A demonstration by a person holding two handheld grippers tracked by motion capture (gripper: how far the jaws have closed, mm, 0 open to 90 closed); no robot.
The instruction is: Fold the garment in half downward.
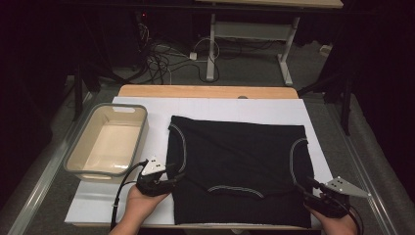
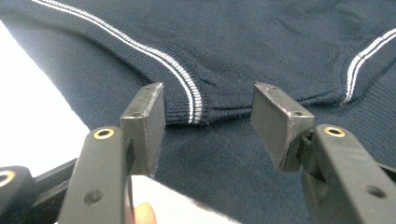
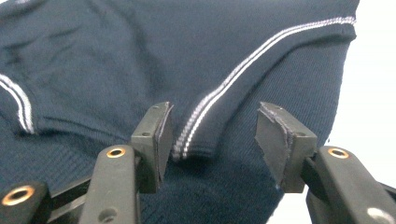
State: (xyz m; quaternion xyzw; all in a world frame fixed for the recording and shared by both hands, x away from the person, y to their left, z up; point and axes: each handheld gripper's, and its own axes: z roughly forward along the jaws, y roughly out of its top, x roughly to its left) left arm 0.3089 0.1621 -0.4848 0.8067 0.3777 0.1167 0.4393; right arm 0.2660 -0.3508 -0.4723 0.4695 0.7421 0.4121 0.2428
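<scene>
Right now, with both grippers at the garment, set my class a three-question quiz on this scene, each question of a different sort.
1. True or false: the left gripper has its jaws closed tight on the dark garment.
2. Multiple choice: the grey basin sits (A) on top of the garment, (B) to the left of it on the white sheet, (C) on the floor.
3. Short answer: what runs between the right gripper's jaws?

Key
1. False: the jaws stand apart, with the garment's striped edge between them.
2. B.
3. A white-striped trim edge of the garment, not yet pinched.
</scene>
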